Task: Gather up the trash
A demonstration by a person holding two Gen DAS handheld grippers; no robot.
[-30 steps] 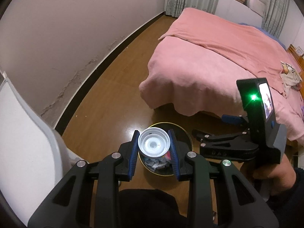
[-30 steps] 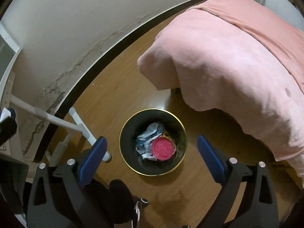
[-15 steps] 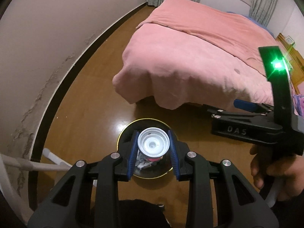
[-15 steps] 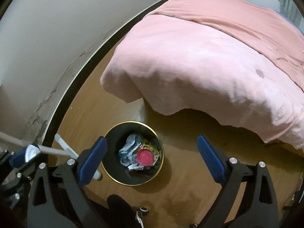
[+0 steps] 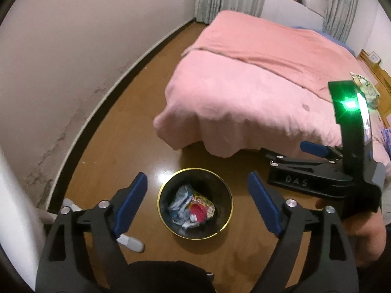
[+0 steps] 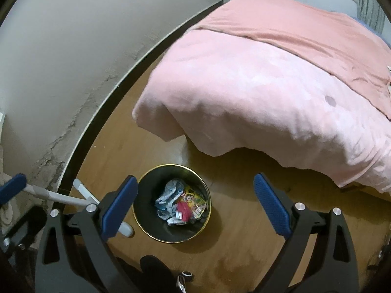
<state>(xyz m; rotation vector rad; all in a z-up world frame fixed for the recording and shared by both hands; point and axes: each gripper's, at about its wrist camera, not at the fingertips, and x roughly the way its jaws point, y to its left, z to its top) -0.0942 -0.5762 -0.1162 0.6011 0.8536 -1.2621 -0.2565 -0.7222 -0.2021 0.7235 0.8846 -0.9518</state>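
Left gripper (image 5: 198, 202) opening wide above the round black gold-rimmed wastebasket (image 5: 226, 210), nothing between its ribbed blue pads, crumpled wrappers (image 5: 182, 201) and red lid (image 5: 198, 213) inside, right gripper (image 6: 195, 207) wide, empty, plush pink blanket (image 6: 256, 97) at one o'clock, glossy wood floor (image 5: 127, 134).

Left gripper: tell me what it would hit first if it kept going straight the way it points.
Probably the trash bin. The left gripper points down at its open mouth, jaws opening with nothing between them, so it would likely meet the crumpled trash inside, though depth is hard to judge.
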